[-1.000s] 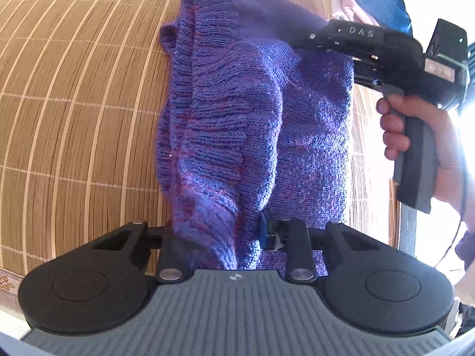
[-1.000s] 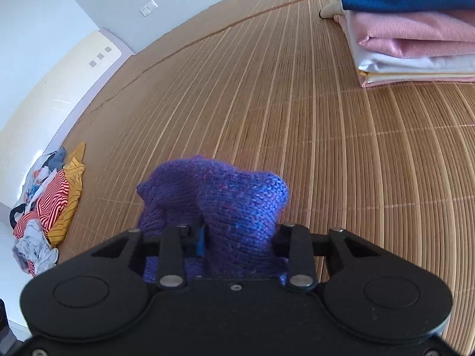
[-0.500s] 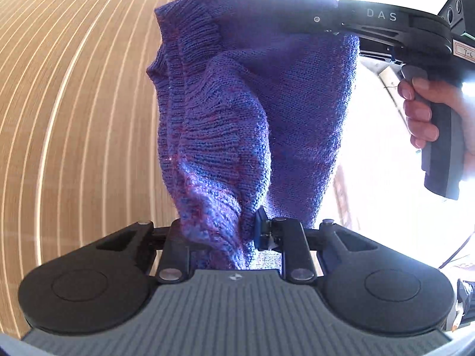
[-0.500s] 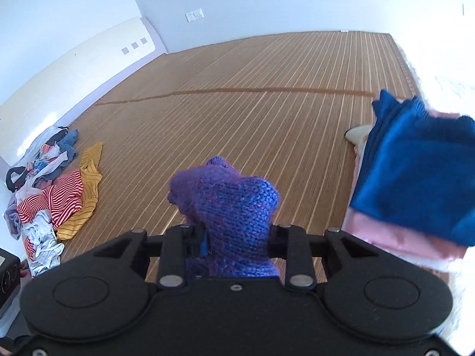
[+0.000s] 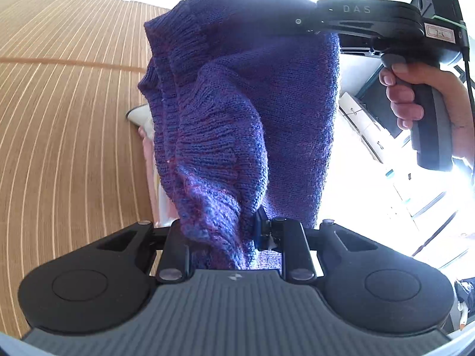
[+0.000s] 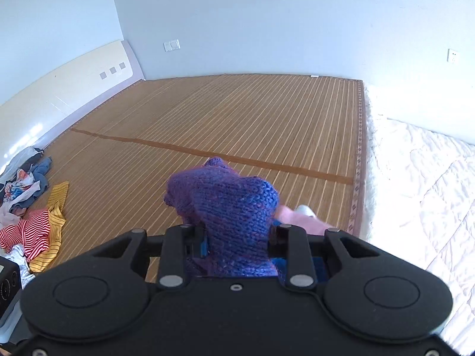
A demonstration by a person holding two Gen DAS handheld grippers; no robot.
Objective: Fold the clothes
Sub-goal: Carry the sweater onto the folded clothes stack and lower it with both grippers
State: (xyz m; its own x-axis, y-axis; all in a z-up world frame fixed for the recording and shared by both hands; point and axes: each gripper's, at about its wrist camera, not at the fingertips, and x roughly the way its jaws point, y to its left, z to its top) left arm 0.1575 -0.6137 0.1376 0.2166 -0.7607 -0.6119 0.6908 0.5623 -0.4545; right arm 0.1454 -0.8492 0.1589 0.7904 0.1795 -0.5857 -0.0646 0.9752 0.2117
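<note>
Left wrist view: left gripper (image 5: 234, 237) is clamped on a bunched edge of the purple knit sweater (image 5: 243, 112) at bottom centre. The knit fills the middle of the frame and runs up to the right gripper (image 5: 308, 20) at upper right, where the fabric disappears under its nose. A hand (image 5: 415, 95) grips that handle at the right edge. The sweater looks folded and lifted clear of the bamboo mat (image 5: 68, 118) on the left, slung between the two grippers. A sliver of pink and white cloth (image 5: 151, 154) peeks out behind the sweater's left edge, probably the folded stack.

Right wrist view: the right gripper's fingers are closed narrow on a wad of the same sweater at bottom centre. Just right of the wad, pink folded clothes (image 6: 299, 219) and a bit of blue show low, mostly hidden by the gripper body.

My read: folding is done, this is the carry-to-stack step. Next move needs both grippers kept level and lowered together onto the stack, releasing only once the knit is supported, else the fold sags open.

Around: unfolded pile of clothes (image 6: 26, 207) at lower left, well apart. White quilt (image 6: 421, 178) on the right past the mat edge. Nothing obvious blocks the path; the stack itself is barely visible, so alignment is the risk.
</note>
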